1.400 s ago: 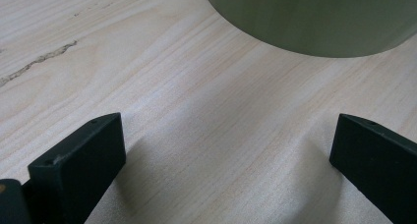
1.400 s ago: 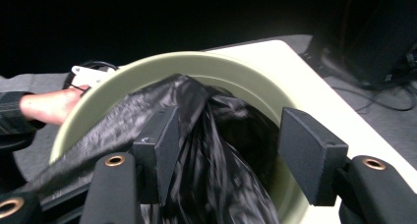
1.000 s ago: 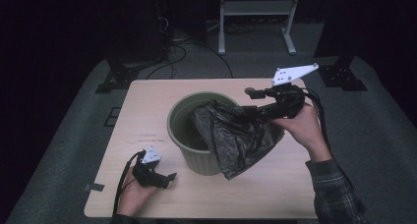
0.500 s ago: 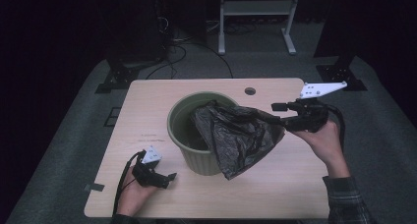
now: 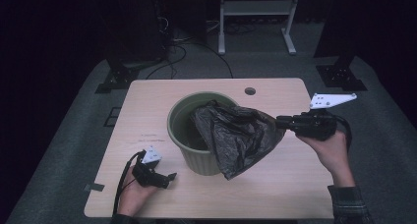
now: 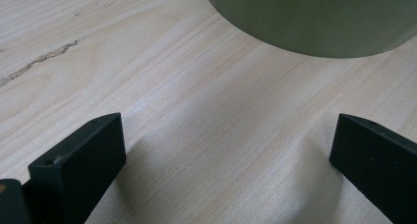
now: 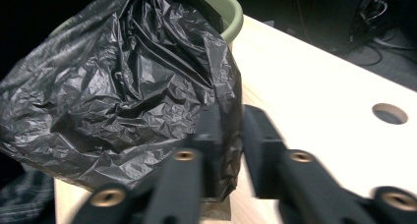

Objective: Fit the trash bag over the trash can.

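Note:
A green bin (image 5: 183, 117) stands mid-table with a crumpled black plastic bag (image 5: 236, 135) hanging out over its right rim. My right gripper (image 5: 279, 122) lies level to the right of the bin. Its jaws have just closed on a fold of the bag's edge, and in the right gripper view the black bag (image 7: 123, 86) bulges ahead of the right gripper (image 7: 231, 123), with the bin's rim (image 7: 232, 14) behind it. My left gripper (image 5: 166, 177) rests open on the table at the front left. In the left gripper view, bare wood lies between the left gripper's (image 6: 226, 150) jaws, short of the bin's wall (image 6: 314, 22).
A round cable hole (image 5: 250, 91) sits in the table (image 5: 275, 194) near its far edge. A strip of tape (image 5: 93, 187) sticks out at the front left corner. Behind the table stand a white frame (image 5: 255, 8) and dark stands, with cables on the floor.
My right hand has come down and toward the right side of the table, drawing the bag's edge out past the bin's rim, and its jaws have shut on it. The left hand has stayed put.

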A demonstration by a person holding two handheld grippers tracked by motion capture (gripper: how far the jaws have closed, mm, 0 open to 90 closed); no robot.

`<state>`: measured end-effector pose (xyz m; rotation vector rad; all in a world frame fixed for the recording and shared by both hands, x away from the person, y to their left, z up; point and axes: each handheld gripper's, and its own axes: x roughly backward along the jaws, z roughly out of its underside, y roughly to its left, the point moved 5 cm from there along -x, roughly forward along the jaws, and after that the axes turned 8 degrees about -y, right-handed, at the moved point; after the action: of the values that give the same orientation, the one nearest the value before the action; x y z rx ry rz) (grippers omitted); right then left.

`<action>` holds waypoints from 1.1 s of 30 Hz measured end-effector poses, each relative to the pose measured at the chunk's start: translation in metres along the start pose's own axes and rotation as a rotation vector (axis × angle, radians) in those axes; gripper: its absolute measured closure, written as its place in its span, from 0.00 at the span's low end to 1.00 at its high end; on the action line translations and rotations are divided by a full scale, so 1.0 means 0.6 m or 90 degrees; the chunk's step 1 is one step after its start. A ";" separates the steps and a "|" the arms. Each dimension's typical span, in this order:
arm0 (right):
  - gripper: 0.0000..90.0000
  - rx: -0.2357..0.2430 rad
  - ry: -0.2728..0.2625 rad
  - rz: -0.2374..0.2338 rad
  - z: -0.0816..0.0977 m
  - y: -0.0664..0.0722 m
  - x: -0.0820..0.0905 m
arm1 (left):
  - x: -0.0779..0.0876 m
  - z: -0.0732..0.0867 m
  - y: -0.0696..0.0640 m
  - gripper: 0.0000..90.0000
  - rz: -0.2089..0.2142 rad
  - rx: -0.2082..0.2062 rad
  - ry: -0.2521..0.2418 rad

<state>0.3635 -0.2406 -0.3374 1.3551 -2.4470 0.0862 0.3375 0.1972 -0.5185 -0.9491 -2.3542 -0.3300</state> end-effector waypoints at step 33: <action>1.00 0.125 0.010 -0.117 -0.176 0.087 -0.206 | 0.001 -0.001 0.001 0.00 0.000 -0.008 -0.001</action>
<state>0.4078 -0.0894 -0.2723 1.6487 -2.3381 0.2983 0.3380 0.1980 -0.5179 -0.9556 -2.3558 -0.3435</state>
